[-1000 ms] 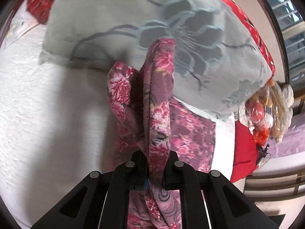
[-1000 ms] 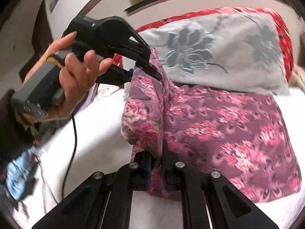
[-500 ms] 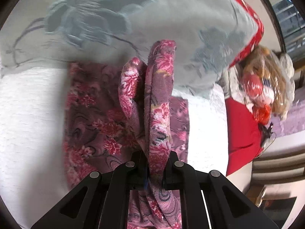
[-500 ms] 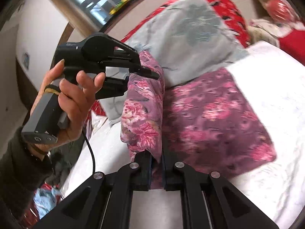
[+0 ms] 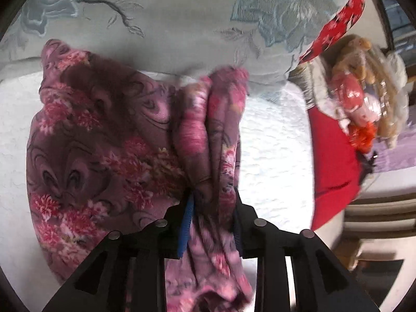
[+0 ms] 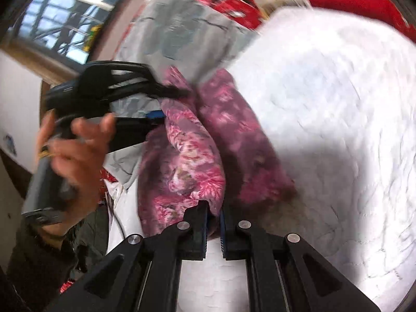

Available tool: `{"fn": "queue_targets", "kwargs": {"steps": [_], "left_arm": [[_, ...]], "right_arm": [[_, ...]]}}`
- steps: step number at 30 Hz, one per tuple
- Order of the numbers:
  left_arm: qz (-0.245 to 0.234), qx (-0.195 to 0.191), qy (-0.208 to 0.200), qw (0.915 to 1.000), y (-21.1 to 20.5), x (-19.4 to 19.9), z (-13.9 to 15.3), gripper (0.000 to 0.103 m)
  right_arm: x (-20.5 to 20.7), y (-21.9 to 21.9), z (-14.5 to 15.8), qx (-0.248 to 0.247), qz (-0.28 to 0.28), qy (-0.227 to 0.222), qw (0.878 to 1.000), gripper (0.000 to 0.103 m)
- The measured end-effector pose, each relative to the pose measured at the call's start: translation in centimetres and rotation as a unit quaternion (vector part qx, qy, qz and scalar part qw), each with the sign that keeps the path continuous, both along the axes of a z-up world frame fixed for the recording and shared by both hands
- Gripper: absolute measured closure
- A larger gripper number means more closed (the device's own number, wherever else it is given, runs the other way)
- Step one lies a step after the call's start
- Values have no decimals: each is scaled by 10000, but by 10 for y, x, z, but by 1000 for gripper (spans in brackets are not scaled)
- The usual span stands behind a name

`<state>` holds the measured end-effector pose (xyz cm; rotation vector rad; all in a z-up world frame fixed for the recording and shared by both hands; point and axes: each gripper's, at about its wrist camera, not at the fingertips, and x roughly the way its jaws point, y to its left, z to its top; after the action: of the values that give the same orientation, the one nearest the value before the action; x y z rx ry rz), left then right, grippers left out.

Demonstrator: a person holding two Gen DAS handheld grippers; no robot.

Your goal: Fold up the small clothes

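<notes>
A mauve garment with pink flowers (image 5: pixel 104 153) lies partly on the white bed, with one edge lifted. My left gripper (image 5: pixel 212 202) is shut on a bunched fold of it, which stands up between the jaws. In the right wrist view the same garment (image 6: pixel 192 161) hangs folded over itself. My right gripper (image 6: pixel 214 217) is shut on its lower edge. The left gripper (image 6: pixel 156 104), held in a hand, grips the cloth's upper edge at the left.
A grey flowered pillow (image 5: pixel 182 20) lies behind the garment, with a red patterned one (image 5: pixel 340 28) behind it. A red cushion (image 5: pixel 332 166) and a bagged doll (image 5: pixel 364 96) sit at the right. The white bedspread (image 6: pixel 325 119) spreads to the right.
Both grippers have swung to the right with the garment, folding the lifted part over the part on the bed. The view is now blurred by motion.
</notes>
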<state>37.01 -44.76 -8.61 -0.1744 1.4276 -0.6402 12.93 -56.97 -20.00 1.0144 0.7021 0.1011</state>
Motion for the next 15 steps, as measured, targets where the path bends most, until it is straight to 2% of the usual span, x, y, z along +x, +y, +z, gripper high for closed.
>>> {"fn": "queue_targets", "kwargs": {"steps": [2, 3, 4, 6, 9, 11, 12, 15], "left_arm": [[17, -166, -135, 9998, 12, 2, 6, 74], [85, -222, -237, 9994, 23, 4, 10, 70], [209, -252, -359, 9988, 36, 7, 13, 67], [386, -249, -542, 9975, 64, 13, 17, 62], [794, -162, -666, 9945, 108, 27, 11, 62], [1053, -162, -577, 9926, 132, 33, 1, 62], [1176, -213, -462, 9918, 143, 36, -7, 62], [1308, -399, -163, 9905, 156, 32, -29, 62]], "right_arm": [[1, -3, -11, 260, -45, 129, 9996, 95], [1, -5, -15, 413, -15, 174, 9990, 91], [1, -6, -16, 474, 21, 199, 9987, 91], [-3, -12, -13, 443, 111, 219, 9987, 88], [-16, -26, -3, 380, 63, 137, 9992, 84], [-25, -45, 9, 304, -283, -37, 9991, 83], [-25, -53, 16, 257, -414, -145, 9987, 76], [13, -67, 38, -15, -339, -249, 9991, 63]]}}
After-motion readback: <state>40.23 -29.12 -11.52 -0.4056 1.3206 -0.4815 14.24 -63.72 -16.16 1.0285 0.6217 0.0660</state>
